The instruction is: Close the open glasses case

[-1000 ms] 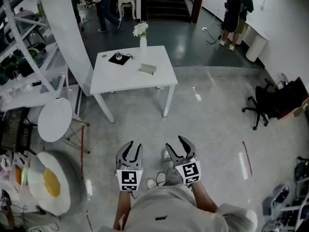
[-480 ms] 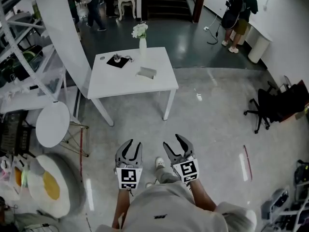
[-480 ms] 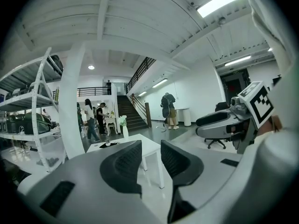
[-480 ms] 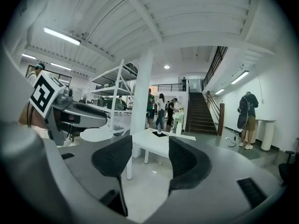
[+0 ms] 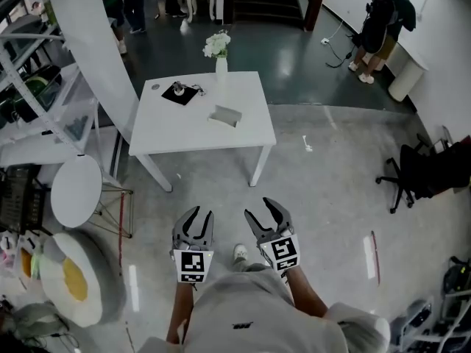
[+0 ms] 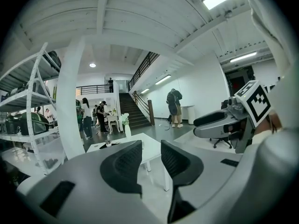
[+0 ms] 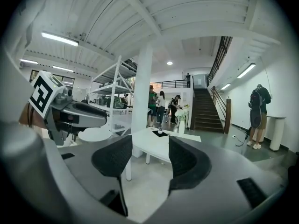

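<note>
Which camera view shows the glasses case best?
The head view: from above, the glasses case lies clear on the table. In both gripper views the table is small and edge-on; the case cannot be made out.

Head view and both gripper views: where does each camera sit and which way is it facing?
Head view: on the person's head, looking steeply down at white table; shows left claw, right claw, torso.
Left gripper view: on the left claw, looking along parted jaws at the table; right claw at right.
Right gripper view: on the right claw, same aim; left claw at left.
Both share the table.
</note>
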Demonstrator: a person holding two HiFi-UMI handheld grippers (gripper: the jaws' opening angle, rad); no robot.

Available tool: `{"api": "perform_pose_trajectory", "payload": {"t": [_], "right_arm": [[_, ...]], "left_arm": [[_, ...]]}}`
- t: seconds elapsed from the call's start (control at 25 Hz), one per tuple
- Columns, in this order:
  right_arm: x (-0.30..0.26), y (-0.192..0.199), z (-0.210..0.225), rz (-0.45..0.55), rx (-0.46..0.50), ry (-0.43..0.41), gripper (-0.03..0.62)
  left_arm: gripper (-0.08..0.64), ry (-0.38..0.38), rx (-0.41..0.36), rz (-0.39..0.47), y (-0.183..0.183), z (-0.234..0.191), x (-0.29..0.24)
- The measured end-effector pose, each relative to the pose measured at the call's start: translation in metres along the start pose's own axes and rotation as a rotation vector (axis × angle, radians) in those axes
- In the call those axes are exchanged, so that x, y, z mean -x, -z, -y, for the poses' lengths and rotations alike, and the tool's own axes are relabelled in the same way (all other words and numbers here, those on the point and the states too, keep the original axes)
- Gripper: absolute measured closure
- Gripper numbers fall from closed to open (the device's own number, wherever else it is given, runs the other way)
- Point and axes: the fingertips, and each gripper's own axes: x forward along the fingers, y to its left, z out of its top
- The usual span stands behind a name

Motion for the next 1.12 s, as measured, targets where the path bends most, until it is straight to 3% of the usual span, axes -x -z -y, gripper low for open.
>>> {"api": "perform_pose_trajectory", "payload": {"t": [0.32,0.76,1.12], "right_arm": [[-0.038,-0.007,0.043,-0.002,0.001,-0.053,0.348],[-0.079,-0.012,0.075,-0.023,0.024,-0.106,0.365],[-0.121,-0.018,0.088,-0.029,0.02,-0.095,0.367]], "left_arm": [[0.42,-0.034,0.013,-0.017,-0.013,-0.004,-0.059],[0.42,-0.085,0.028,-0.025,-0.021,-0.018,-0.097],[0.42,-0.07,0.02,-0.024,-0.021,-0.043,-0.133]]}}
